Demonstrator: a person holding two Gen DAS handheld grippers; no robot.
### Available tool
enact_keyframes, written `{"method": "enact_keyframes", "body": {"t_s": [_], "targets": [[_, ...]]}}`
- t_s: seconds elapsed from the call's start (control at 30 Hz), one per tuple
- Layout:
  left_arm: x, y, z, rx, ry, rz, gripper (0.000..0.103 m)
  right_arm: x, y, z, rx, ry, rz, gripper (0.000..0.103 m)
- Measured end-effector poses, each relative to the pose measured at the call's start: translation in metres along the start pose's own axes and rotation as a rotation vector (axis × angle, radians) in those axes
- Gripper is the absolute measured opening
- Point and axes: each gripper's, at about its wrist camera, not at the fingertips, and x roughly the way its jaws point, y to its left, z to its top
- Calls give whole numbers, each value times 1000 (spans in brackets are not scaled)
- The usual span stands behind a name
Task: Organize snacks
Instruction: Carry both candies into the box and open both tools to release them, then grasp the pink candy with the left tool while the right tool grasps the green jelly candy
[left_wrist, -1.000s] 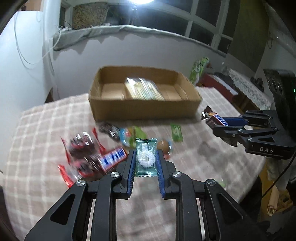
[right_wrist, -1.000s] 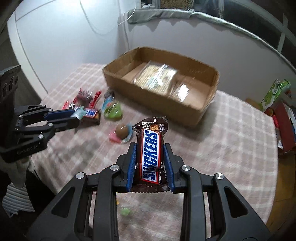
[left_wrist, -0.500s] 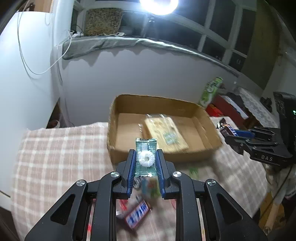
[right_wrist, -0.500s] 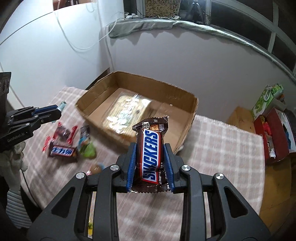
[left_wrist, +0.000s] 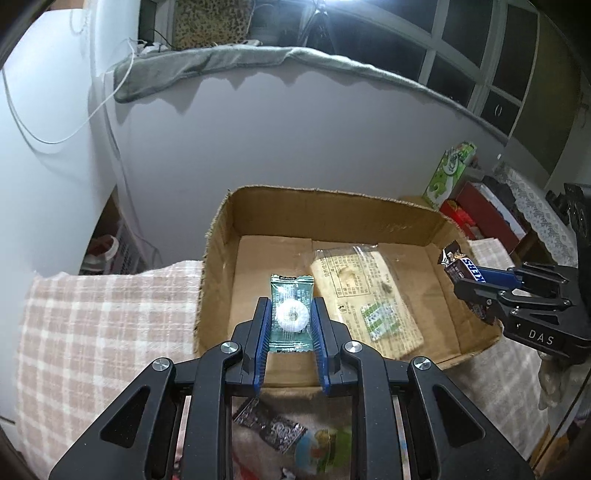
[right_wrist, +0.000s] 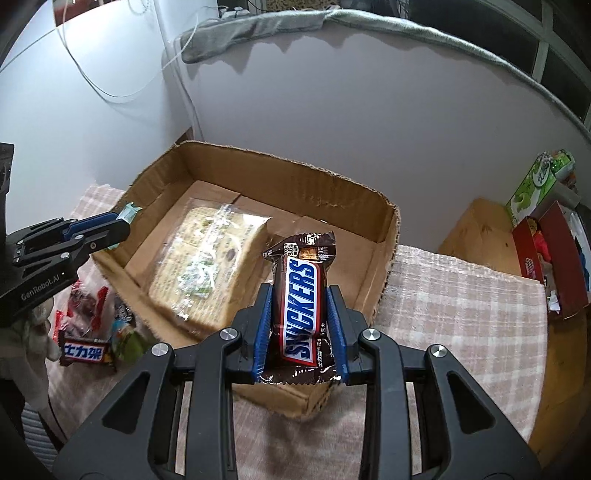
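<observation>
Pink-and-white checked tablecloth (right_wrist: 461, 295) was seen under a cardboard box (right_wrist: 384, 243), w/ a clear-wrapped cracker pack (right_wrist: 207, 266) lying inside. "SNICKERS" was read on the Snickers bar (right_wrist: 301, 306), clamped between the pads of the right gripper (right_wrist: 300, 332) over the box's near right corner. "DAS" was printed on that gripper's body. A green-wrapped ring mint (left_wrist: 291, 314) was pinched by the left gripper (left_wrist: 290, 328) above the box floor, left side. "GenRobot.AI" was marked on the left gripper. Loose snacks (right_wrist: 92, 332) were left on the cloth beside the box.

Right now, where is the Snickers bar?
The Snickers bar is clamped between the right gripper's blue fingers, above the cardboard box's right near corner.
</observation>
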Motion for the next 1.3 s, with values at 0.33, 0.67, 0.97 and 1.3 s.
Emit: {"method": "enact_keyframes", "body": {"t_s": [0.33, 0.67, 0.97, 1.3], "targets": [[13, 1, 4, -22, 40, -4, 30, 10, -2, 2, 14, 5, 6, 44], [-18, 1, 3, -19, -11, -21, 43, -23, 5, -5, 7, -44, 21, 50], [-74, 1, -21, 11, -72, -64, 43, -76, 24, -43, -40, -83, 62, 50], [-114, -4, -81, 60, -57, -131, 43, -107, 58, -112, -148, -45, 120, 50]]}}
